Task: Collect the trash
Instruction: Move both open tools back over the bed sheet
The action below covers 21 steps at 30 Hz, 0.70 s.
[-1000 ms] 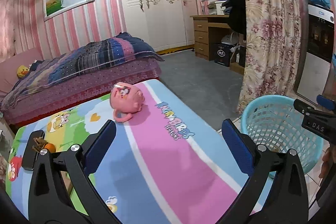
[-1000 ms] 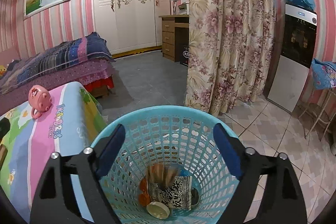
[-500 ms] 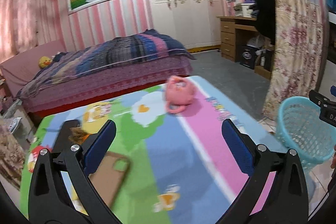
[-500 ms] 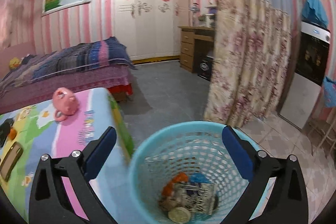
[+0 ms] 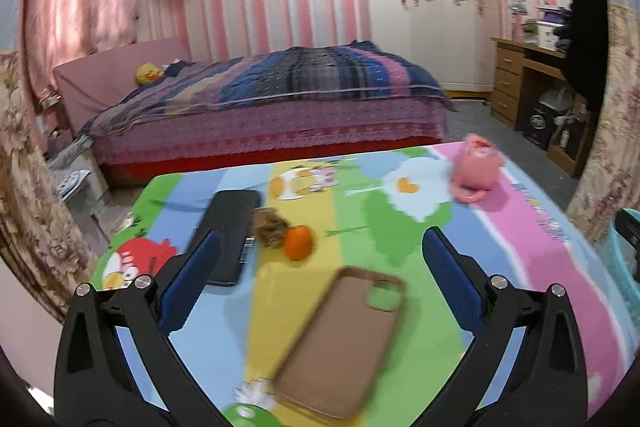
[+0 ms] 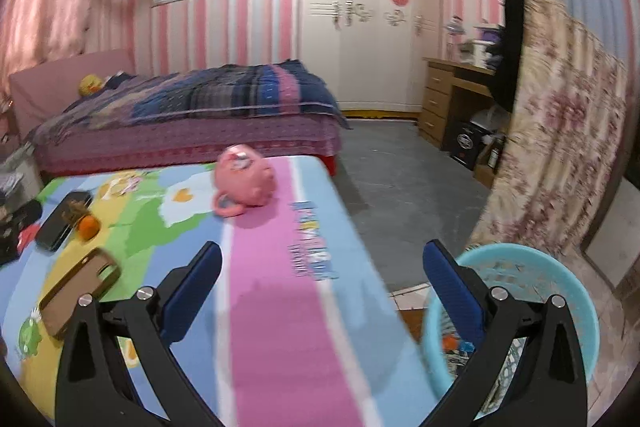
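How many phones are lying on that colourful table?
2. A black phone lies at the far left, beside a brown scrap and an orange. A brown-cased phone lies face down nearer the camera. None seems hidden.

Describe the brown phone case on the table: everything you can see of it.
The brown phone case is a flat, rounded rectangle, matte and rubbery-looking, with a greenish camera cutout near one corner. It lies flat and diagonal on the cartoon-print tablecloth, nearer the camera than the orange. Nothing touches it except the cloth. Blur hides finer detail.
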Available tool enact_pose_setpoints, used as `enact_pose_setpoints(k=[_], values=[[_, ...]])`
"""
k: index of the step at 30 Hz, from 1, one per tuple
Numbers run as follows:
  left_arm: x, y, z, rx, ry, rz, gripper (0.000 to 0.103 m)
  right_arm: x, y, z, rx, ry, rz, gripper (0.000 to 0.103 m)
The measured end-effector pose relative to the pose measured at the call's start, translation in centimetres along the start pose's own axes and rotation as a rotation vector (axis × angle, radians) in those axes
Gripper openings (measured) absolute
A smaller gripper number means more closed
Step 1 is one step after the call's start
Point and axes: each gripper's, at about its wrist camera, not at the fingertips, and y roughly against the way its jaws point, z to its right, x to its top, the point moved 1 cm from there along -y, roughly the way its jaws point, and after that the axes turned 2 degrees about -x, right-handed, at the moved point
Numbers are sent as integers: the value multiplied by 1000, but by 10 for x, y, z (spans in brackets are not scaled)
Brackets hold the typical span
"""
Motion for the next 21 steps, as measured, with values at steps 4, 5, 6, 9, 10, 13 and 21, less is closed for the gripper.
enact_pose_setpoints(k=[4, 5, 6, 9, 10, 13, 21], values=[[1, -13, -38, -2, 55, -29, 97, -6, -4, -29, 22, 76, -16, 98], [1, -15, -43, -17, 73, -40, 97, -7, -5, -34, 24, 87, -21, 98], [0, -19, -52, -30, 97, -55, 97, -9, -6, -39, 31, 96, -27, 98], [-3, -24, -70, -11, 121, -67, 97, -14, -10, -54, 62, 101, -48, 98], [-3, -25, -76, 0, 121, -66, 97, -16, -11, -55, 68, 103, -52, 98], [0, -28, -95, 0, 136, -69, 97, -21, -15, -67, 80, 126, -72, 98], [6, -25, -147, 85, 203, -39, 97, -14, -35, -85, 125, 39, -105, 98]])
